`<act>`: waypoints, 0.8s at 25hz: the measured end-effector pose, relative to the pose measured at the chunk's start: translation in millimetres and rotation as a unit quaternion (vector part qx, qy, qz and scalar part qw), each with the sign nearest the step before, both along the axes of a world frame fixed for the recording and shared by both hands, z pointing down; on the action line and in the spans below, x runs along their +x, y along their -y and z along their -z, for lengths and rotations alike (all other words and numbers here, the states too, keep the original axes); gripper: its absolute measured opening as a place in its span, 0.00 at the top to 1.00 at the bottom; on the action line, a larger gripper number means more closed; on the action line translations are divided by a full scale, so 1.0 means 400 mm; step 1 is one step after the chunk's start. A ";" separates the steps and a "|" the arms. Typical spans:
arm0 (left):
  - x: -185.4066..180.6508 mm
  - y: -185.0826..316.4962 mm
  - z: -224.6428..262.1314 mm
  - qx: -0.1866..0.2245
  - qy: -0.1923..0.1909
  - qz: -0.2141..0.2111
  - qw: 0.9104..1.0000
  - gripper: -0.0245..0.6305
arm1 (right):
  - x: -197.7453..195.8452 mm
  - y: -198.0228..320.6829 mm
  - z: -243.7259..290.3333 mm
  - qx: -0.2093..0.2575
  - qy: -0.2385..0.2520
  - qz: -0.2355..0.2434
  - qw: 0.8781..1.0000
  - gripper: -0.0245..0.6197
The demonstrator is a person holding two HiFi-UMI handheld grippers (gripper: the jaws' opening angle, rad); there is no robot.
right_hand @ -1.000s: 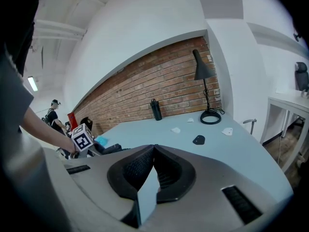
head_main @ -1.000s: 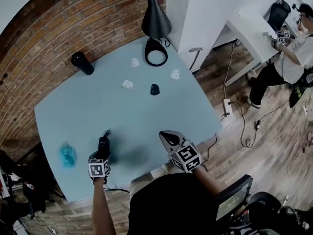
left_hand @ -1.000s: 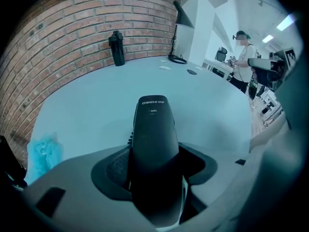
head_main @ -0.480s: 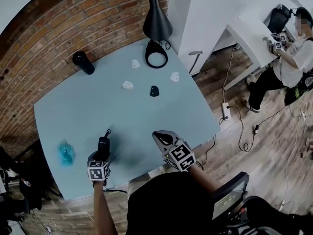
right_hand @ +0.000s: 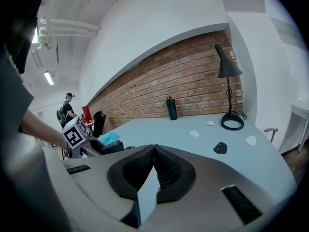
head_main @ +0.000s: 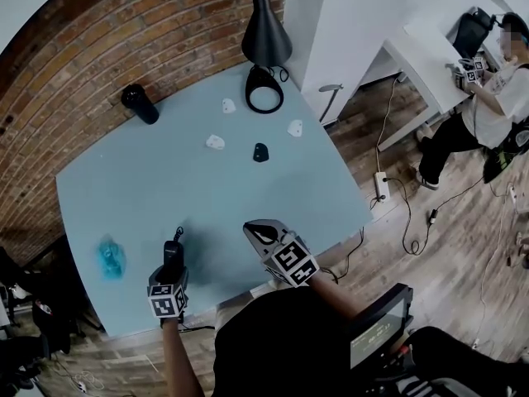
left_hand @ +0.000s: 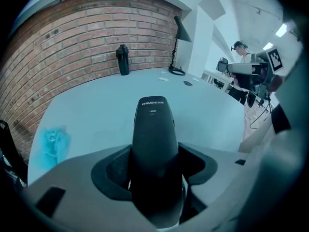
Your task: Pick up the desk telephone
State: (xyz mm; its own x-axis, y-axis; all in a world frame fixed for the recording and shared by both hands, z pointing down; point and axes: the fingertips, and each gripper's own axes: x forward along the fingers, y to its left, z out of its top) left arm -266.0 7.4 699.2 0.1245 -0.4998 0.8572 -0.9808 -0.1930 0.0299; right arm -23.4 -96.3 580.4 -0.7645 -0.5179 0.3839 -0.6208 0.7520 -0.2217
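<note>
Left jaws grip telephone handset [left_hand: 153, 139]; right jaws together; blue table [head_main: 165, 180], brick wall [head_main: 124, 40].

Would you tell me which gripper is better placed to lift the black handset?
Left: the left gripper clamps the handset between its pads; the right gripper is shut, empty, off to the side.

A red brick wall [head_main: 99, 48] runs behind the pale blue surface [head_main: 165, 180] and meets a white wall [head_main: 347, 23] at the far corner, where a black desk lamp [head_main: 264, 35] stands. To the right, the wood plank floor [head_main: 446, 230] carries a power strip [head_main: 382, 182] and a white table [head_main: 421, 52]. A ceiling tube light [right_hand: 49, 78] glows.
</note>
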 end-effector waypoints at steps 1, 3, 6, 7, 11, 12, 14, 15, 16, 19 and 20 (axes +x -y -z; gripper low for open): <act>0.003 -0.007 -0.001 0.001 -0.003 0.005 1.000 0.50 | -0.007 -0.001 -0.002 0.000 -0.001 0.005 1.000 0.94; 0.008 -0.022 -0.002 0.003 -0.011 0.017 1.000 0.50 | -0.025 -0.002 -0.005 0.002 -0.001 0.013 1.000 0.94; 0.018 -0.045 -0.005 0.004 -0.021 0.032 0.999 0.50 | -0.040 -0.005 -0.021 -0.002 -0.014 0.023 1.000 0.94; 0.021 -0.053 -0.009 0.003 -0.021 0.033 0.999 0.50 | -0.043 -0.006 -0.028 -0.006 -0.020 0.027 0.999 0.94; 0.044 -0.062 -0.003 0.004 -0.026 0.030 0.999 0.50 | -0.066 -0.004 -0.040 -0.013 -0.027 0.042 0.999 0.94; 0.049 -0.062 -0.001 0.006 -0.027 0.029 0.999 0.50 | -0.072 -0.003 -0.043 -0.013 -0.029 0.047 0.998 0.94; 0.057 -0.063 0.003 0.008 -0.025 0.028 0.999 0.50 | -0.090 -0.006 -0.037 -0.018 -0.029 0.060 0.998 0.94; 0.061 -0.062 0.006 0.010 -0.024 0.026 0.999 0.50 | -0.100 -0.008 -0.035 -0.019 -0.031 0.066 0.997 0.94; 0.067 -0.060 0.011 0.013 -0.024 0.024 0.999 0.50 | -0.107 -0.010 -0.037 -0.020 -0.034 0.073 0.997 0.94; 0.087 -0.055 0.028 0.020 -0.024 0.012 0.999 0.50 | -0.127 -0.014 -0.050 -0.015 -0.043 0.089 0.995 0.94; 0.093 -0.053 0.034 0.022 -0.024 0.010 0.999 0.50 | -0.134 -0.016 -0.053 -0.014 -0.046 0.094 0.994 0.94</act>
